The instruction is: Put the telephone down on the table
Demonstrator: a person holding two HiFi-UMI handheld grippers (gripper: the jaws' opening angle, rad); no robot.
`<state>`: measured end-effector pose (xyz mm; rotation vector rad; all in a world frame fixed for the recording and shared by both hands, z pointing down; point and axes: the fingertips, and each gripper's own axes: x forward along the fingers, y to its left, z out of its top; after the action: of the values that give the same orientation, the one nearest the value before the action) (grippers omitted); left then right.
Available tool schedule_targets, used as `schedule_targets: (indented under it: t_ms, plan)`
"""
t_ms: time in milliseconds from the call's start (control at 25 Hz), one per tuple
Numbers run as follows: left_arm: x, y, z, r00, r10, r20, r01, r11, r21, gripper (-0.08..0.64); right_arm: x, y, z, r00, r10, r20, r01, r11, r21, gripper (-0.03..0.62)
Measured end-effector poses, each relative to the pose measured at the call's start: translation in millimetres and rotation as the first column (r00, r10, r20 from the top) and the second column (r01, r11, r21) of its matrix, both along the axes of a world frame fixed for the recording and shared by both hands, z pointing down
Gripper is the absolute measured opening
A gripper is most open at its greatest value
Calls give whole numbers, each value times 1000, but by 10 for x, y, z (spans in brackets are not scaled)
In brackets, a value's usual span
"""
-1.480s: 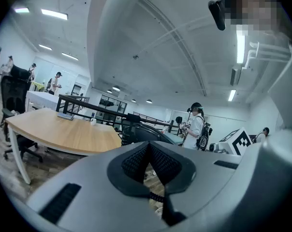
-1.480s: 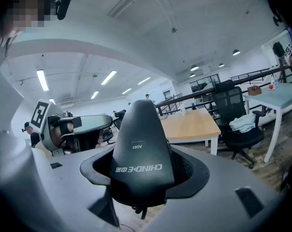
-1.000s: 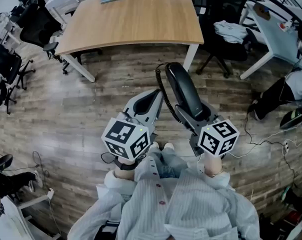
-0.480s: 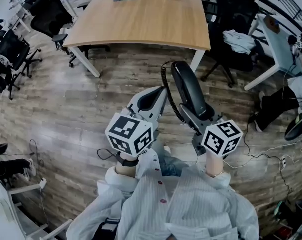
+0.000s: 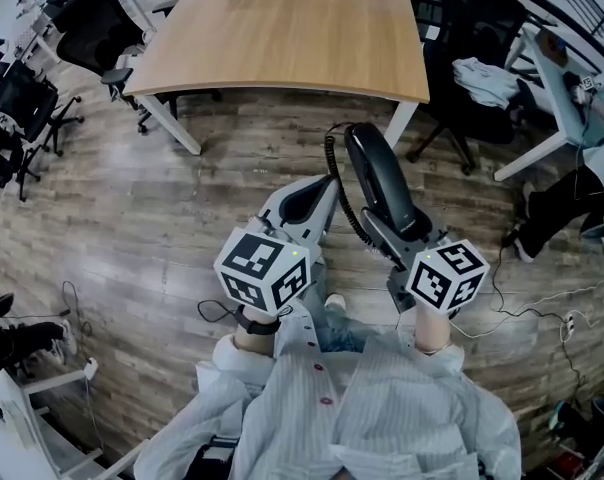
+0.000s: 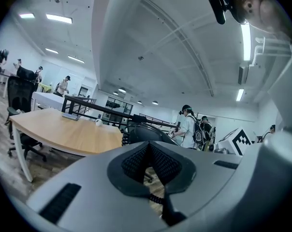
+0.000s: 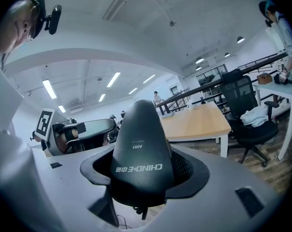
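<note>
Telephone [image 5: 375, 173], a glossy black handset with a coiled cord [image 5: 332, 168], sits pinched in the right gripper [image 5: 397, 230] jaws at frame centre, below the wooden counter [image 5: 282, 38]. Left gripper [image 5: 317, 190] jaws are pressed together on nothing.

1. Telephone [image 5: 377, 180]: black corded handset, long and curved, white print "CHINO-E" and "A061" on its back [image 7: 141, 149].
2. Clamped between the jaws of the right gripper [image 5: 400, 236] at its lower end; upper end juts forward and up, tilted.
3. Black coiled cord [image 5: 333, 178] runs from the far end down the handset's left side.
4. Held in the air, over the wood floor [image 5: 182, 218], not touching the table.
5. Table [image 5: 282, 43]: light wood top, white legs, ahead of the handset, well apart.
</note>
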<state>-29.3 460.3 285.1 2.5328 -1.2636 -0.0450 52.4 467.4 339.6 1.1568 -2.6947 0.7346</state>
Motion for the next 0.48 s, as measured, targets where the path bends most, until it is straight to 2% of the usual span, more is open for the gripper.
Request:
schedule_targets:
  t_ms: [480]
  plan:
    - [-392,-1485,-61,999,48,7,-48,999,8,9,-379,-1403,11,999,54,2,-54,999,-9,307]
